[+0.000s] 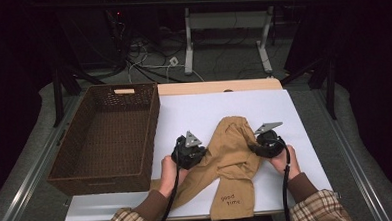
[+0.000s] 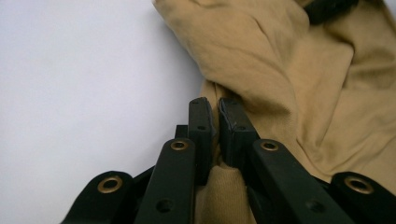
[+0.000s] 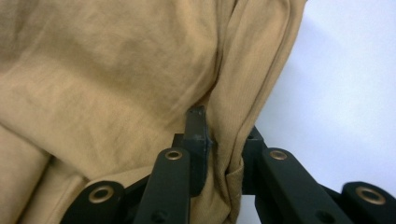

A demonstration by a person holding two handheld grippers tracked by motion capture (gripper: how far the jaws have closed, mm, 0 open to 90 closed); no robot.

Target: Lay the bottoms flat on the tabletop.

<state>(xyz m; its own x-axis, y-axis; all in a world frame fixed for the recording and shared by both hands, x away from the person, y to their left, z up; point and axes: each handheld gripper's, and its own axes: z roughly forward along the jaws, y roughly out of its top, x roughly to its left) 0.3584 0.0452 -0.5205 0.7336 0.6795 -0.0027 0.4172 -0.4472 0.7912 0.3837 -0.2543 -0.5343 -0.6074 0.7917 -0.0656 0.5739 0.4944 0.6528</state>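
A tan garment [image 1: 229, 159] with small dark lettering near its hem lies bunched on the white tabletop [image 1: 199, 108]. My left gripper [image 1: 192, 151] pinches its left edge; in the left gripper view the black jaws stand nearly together with a fold of the tan cloth [image 2: 261, 60] squeezed between them at the left gripper's tip [image 2: 217, 109]. My right gripper [image 1: 263, 142] grips the garment's right edge. In the right gripper view the cloth [image 3: 116, 79] drapes over and between the jaws, hiding the right jaw's tip at the right gripper [image 3: 215, 126].
A dark brown wicker basket [image 1: 110, 137] stands at the left of the table, its rim beside my left hand. A wooden strip [image 1: 218, 86] borders the table's far edge. Beyond lie a floor with cables and a white table frame.
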